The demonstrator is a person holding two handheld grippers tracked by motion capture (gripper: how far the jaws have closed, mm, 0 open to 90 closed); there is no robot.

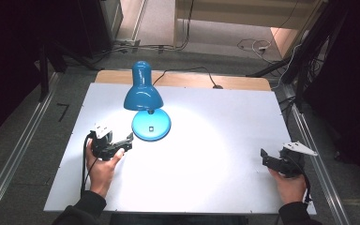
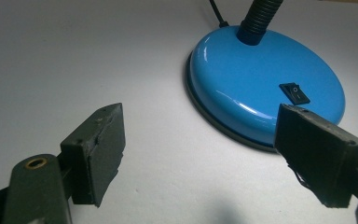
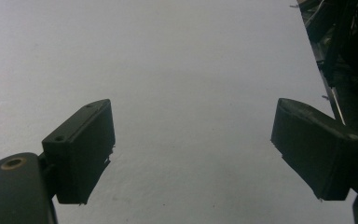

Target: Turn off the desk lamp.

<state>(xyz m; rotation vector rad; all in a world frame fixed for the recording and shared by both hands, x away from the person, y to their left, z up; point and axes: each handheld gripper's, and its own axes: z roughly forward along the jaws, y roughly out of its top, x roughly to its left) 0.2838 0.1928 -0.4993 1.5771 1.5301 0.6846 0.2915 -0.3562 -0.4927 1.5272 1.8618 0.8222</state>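
Note:
A blue desk lamp (image 1: 143, 93) stands lit on the white table (image 1: 206, 187), its round base (image 1: 151, 124) under the shade. In the left gripper view the base (image 2: 261, 84) carries a black rocker switch (image 2: 294, 93) and a black ribbed neck (image 2: 257, 18). My left gripper (image 1: 126, 143) rests on the table just left of the base, open, with nothing between its jaws (image 2: 200, 154). My right gripper (image 1: 265, 158) lies near the table's right edge, open over bare white surface (image 3: 193, 154).
The lamp's black cord (image 1: 192, 71) runs back over the table's wooden far edge. Metal rails (image 1: 18, 154) flank the table on both sides. Cables (image 1: 255, 45) lie on the floor behind. A dark table edge with wires (image 3: 340, 56) shows in the right gripper view.

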